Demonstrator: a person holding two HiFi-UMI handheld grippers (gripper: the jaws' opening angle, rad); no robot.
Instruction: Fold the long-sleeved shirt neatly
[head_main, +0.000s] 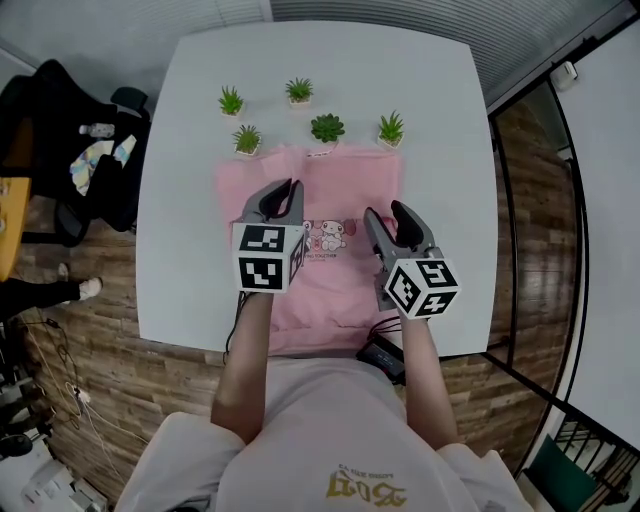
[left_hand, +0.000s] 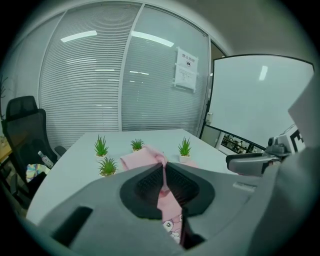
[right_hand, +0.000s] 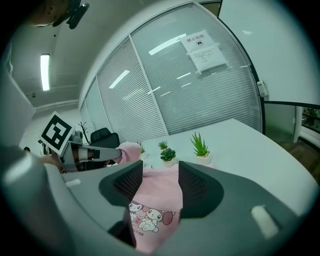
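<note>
The left gripper (left_hand: 164, 167) has its jaws pressed almost together on a raised fold of the pink shirt (head_main: 340, 275). The cloth runs up between the pads and away ahead of the tips. The right gripper (right_hand: 161, 175), just to the right of it, has its jaws standing wide apart and holds nothing. The shirt's printed front lies below and beyond the gap, clear of the pads. The shirt is spread on the white table (head_main: 190, 250) beneath both grippers, and behind them it reaches the table's near edge. Past the tips of both grippers, beyond the shirt's far edge, five small potted plants (head_main: 327, 127) stand in a loose row.
</note>
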